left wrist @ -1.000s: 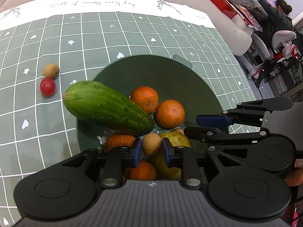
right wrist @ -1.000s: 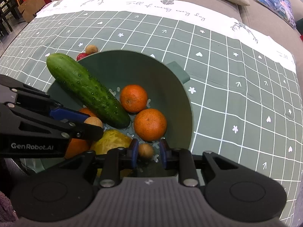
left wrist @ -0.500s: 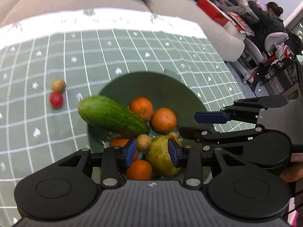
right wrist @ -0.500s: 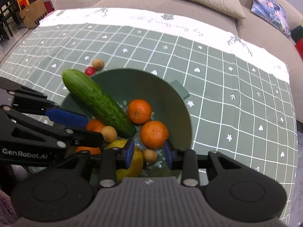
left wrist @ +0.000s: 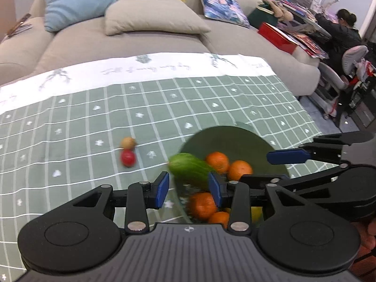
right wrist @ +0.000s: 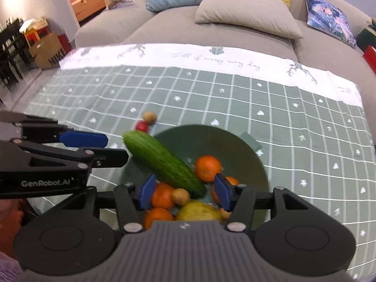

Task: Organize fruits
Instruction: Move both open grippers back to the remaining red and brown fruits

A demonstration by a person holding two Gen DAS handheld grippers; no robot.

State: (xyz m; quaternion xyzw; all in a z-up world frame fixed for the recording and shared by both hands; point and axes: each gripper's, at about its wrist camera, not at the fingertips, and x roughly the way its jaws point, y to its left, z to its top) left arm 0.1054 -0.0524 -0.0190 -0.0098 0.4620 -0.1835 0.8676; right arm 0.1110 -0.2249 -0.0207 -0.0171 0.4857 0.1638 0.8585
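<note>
Fruits fill the round dark-green bowl [right wrist: 256,162]; at left, the left gripper [left wrist: 188,185] gapes empty above the checked green tablecloth [right wrist: 305,127]; the long green cucumber [right wrist: 162,163] overhangs the rim; rightward, the right gripper [right wrist: 184,191] gapes empty over oranges [right wrist: 208,168].

Even, soft indoor light, strong fisheye bending at edges, motion blur throughout both views.

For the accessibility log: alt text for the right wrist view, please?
The right tongs hang open and empty over a green bowl holding a cucumber, oranges and a yellow fruit. The open left tongs sit alongside; two small fruits lie on the checked tablecloth.
</note>
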